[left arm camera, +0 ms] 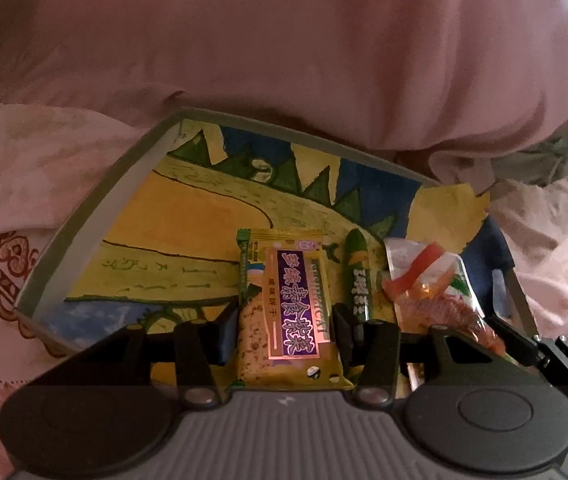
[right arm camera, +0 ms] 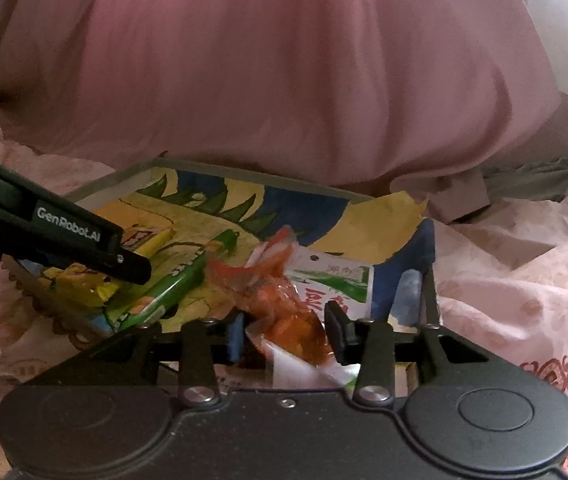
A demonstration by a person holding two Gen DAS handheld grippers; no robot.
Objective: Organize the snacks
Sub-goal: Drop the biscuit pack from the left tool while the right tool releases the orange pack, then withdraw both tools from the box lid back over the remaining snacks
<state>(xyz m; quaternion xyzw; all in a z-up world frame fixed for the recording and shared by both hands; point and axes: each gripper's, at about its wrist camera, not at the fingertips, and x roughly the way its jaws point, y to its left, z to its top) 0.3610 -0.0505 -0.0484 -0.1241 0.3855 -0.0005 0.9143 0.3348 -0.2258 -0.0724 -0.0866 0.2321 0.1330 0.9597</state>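
Left tongs (left arm camera: 284, 332), nearest the lens: pads pinch a yellow biscuit packet (left arm camera: 284, 304) by its long edges. The packet points away from the camera, its near end back between the arms.
- Packet is low over the painted floor of a shallow grey-rimmed box (left arm camera: 84, 216). Cannot tell whether it touches the floor yet.
- Box sits on a pink patterned bed cover (left arm camera: 24, 184). No desk in sight.

Right tongs (right arm camera: 284, 324): an orange snack pouch (right arm camera: 280, 296) lies between the pads. They look set just off its sides, so I read them as spread, not pinching. The margin is slim.
- Pouch rests at the right end of the box, near the right wall.
- A green stick packet (left arm camera: 357, 276) lies flat between biscuit packet and pouch, just right of the left tongs' right pad.

Step in hand, as I judge it: laying snacks side by side in the box. The pouch looks set down; the biscuit packet is about to be.

Next move calls for:
- Settling the biscuit packet flat beside the green stick, then spreading the left tongs.
- Drawing the right tongs straight back so a pad does not drag the crinkly pouch.

Left half of the box floor is bare.
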